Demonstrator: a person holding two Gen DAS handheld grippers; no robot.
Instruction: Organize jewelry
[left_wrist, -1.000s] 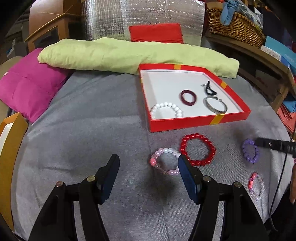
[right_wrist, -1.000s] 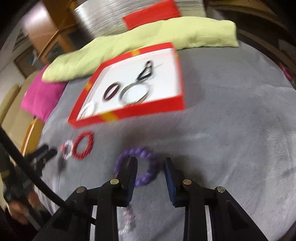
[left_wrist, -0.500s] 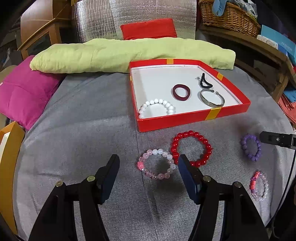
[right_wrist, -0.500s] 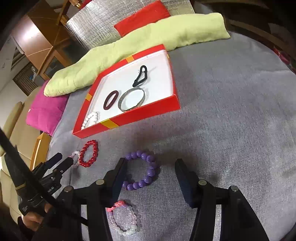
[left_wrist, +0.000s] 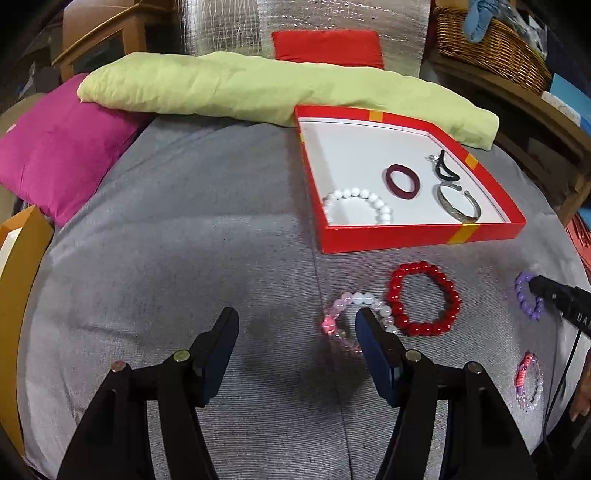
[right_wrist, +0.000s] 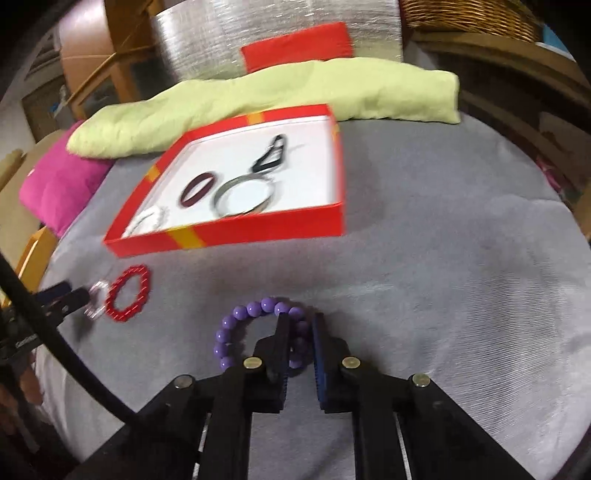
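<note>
The right gripper (right_wrist: 300, 320) is closing its fingers on one side of the purple round-beaded bracelet (right_wrist: 236, 325); the beads sit between them, the loop lying leftward.

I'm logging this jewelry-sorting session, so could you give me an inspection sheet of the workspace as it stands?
Surface: grey fabric cover, bare at left.
Job's things: red cardboard tray holds white bead bracelet, maroon ring bangle, silver cuff, black hair tie. Loose on cover: red bead bracelet, pale pink bead bracelet, purple bead bracelet, pink-and-clear bracelet.
Clutter: nothing seen.
Grippers: left hand-held gripper open, nothing between its jaws; right hand-held gripper closing, purple beads between its jaws.
Cables: black cable.
Surroundings: green cushion, magenta pillow, wicker basket.
</note>
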